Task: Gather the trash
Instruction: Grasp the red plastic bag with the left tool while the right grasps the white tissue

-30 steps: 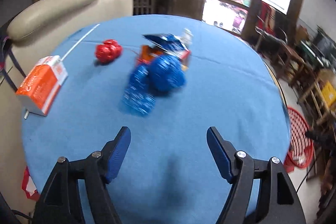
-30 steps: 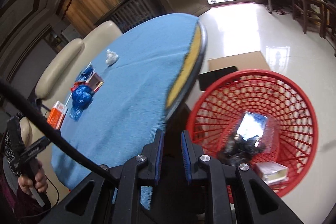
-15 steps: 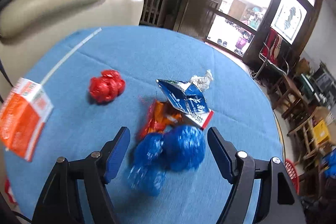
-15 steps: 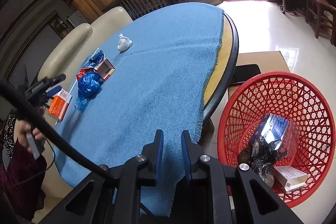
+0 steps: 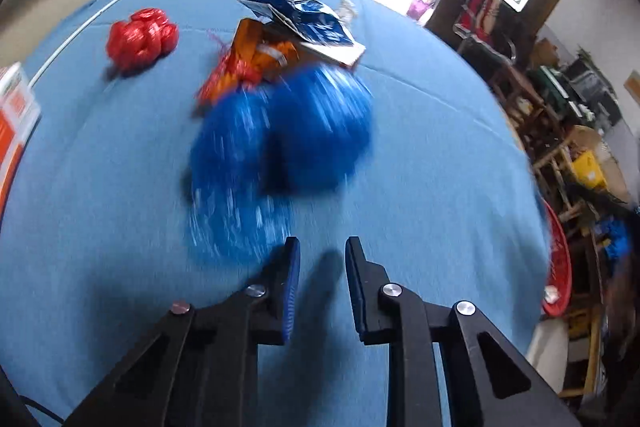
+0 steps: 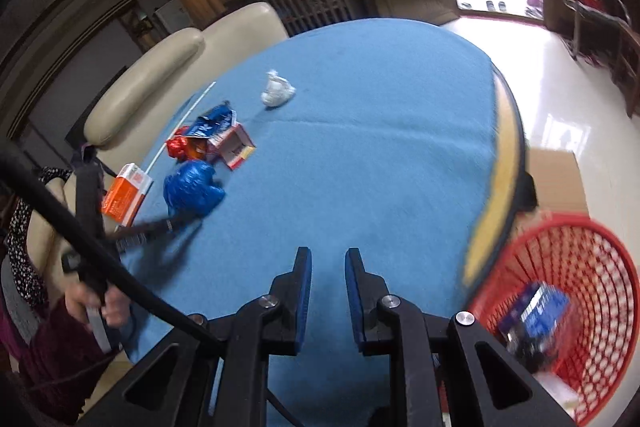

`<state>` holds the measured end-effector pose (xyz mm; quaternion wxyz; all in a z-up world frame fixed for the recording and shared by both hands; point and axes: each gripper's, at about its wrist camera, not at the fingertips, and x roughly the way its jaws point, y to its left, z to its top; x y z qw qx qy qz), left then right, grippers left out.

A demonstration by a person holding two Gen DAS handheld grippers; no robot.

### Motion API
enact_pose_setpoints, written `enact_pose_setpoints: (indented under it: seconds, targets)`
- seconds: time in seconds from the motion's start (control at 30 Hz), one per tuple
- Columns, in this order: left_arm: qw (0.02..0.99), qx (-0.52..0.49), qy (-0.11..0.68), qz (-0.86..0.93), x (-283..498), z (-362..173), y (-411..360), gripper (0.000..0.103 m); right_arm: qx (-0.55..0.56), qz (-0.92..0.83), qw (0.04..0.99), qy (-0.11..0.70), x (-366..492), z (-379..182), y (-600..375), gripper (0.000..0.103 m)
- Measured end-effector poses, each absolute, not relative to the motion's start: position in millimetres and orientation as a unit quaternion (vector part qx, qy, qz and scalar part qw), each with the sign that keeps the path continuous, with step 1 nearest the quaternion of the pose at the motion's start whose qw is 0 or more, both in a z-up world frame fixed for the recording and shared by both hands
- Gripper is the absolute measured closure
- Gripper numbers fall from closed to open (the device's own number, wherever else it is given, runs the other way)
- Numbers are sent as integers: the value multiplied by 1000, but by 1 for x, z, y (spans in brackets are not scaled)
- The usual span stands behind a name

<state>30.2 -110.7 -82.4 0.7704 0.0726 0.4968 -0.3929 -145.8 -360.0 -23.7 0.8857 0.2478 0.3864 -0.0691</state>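
A crumpled blue plastic bag (image 5: 280,155) lies on the round blue table (image 5: 420,187), blurred by motion. My left gripper (image 5: 322,255) is just below and right of it, jaws narrowed to a small gap with nothing between them. Behind the bag lie an orange wrapper (image 5: 256,59), a blue snack packet (image 5: 308,23) and a red crumpled ball (image 5: 140,37). My right gripper (image 6: 328,267) hovers over the table's near side, jaws close together and empty. From the right wrist view the blue bag (image 6: 192,189) and my left gripper touch.
An orange carton (image 6: 126,193) lies at the table's left edge. A white crumpled tissue (image 6: 276,91) sits farther back. A red mesh basket (image 6: 580,307) with trash in it stands on the floor at the right. A cream sofa (image 6: 168,67) is behind the table.
My left gripper has narrowed from wide open to a small gap and dropped close to the blue bag. My right gripper has swung from the basket toward the table.
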Motion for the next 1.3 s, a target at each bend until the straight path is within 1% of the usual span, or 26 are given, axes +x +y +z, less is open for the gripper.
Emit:
enact_pose_setpoints:
  seconds: [0.1, 0.13, 0.17, 0.2, 0.27, 0.37, 0.5, 0.67, 0.83, 0.87, 0.9, 0.93, 0.97, 1.0, 1.03, 1.07, 1.13, 1.2, 1.23, 1.27, 1.3]
  targets:
    - [771, 83, 479, -410, 15, -68, -91, 78, 249, -46, 888, 383, -106, -15, -357, 82]
    - [776, 82, 474, -408, 19, -60, -86, 74, 250, -43, 888, 383, -91, -14, -358, 82]
    - [784, 80, 469, -399, 26, -52, -80, 57, 252, -40, 888, 383, -75, -12, -359, 82]
    - [801, 76, 456, -380, 39, -39, -72, 39, 257, -37, 887, 383, -57, -11, -361, 82]
    - [833, 67, 426, -346, 62, -19, -61, 26, 269, -24, 882, 386, -23, -10, -365, 82]
    - [864, 54, 410, -289, 115, -1, -51, 26, 290, -15, 872, 394, 29, -15, -374, 82]
    - [872, 24, 427, -237, 188, -2, -62, 26, 325, -13, 854, 406, 90, -28, -386, 82]
    - [858, 29, 461, -225, 250, -25, -98, 26, 345, -27, 837, 423, 146, -46, -398, 82]
    - [839, 50, 489, -232, 274, -56, -123, 27, 338, -72, 825, 447, 187, -67, -406, 82]
    - [836, 48, 491, -240, 275, -59, -122, 35, 332, -80, 825, 451, 192, -69, -406, 82]
    - [832, 50, 494, -249, 274, -62, -127, 50, 328, -85, 827, 449, 197, -70, -406, 81]
    - [825, 57, 501, -257, 273, -67, -133, 58, 322, -92, 827, 452, 201, -70, -405, 76]
    - [818, 72, 508, -258, 270, -72, -139, 65, 318, -98, 825, 457, 205, -71, -406, 74]
    - [818, 80, 507, -259, 267, -74, -143, 65, 315, -107, 820, 466, 209, -73, -407, 62]
    - [822, 86, 500, -261, 263, -73, -144, 66, 315, -120, 812, 476, 213, -75, -409, 39]
    - [823, 92, 495, -264, 259, -72, -145, 67, 321, -131, 809, 475, 214, -76, -412, 34]
    - [821, 93, 492, -274, 255, -72, -145, 68, 344, -131, 817, 445, 210, -74, -418, 34]
    - [820, 89, 491, -280, 249, -71, -142, 69, 344, -127, 827, 427, 211, -71, -421, 35]
    - [820, 88, 491, -281, 247, -71, -141, 69, 338, -125, 827, 431, 215, -72, -420, 39]
    - [818, 87, 492, -283, 245, -71, -140, 69, 330, -115, 828, 439, 220, -73, -417, 47]
    - [817, 83, 494, -285, 244, -71, -138, 69, 313, -109, 825, 458, 227, -76, -412, 71]
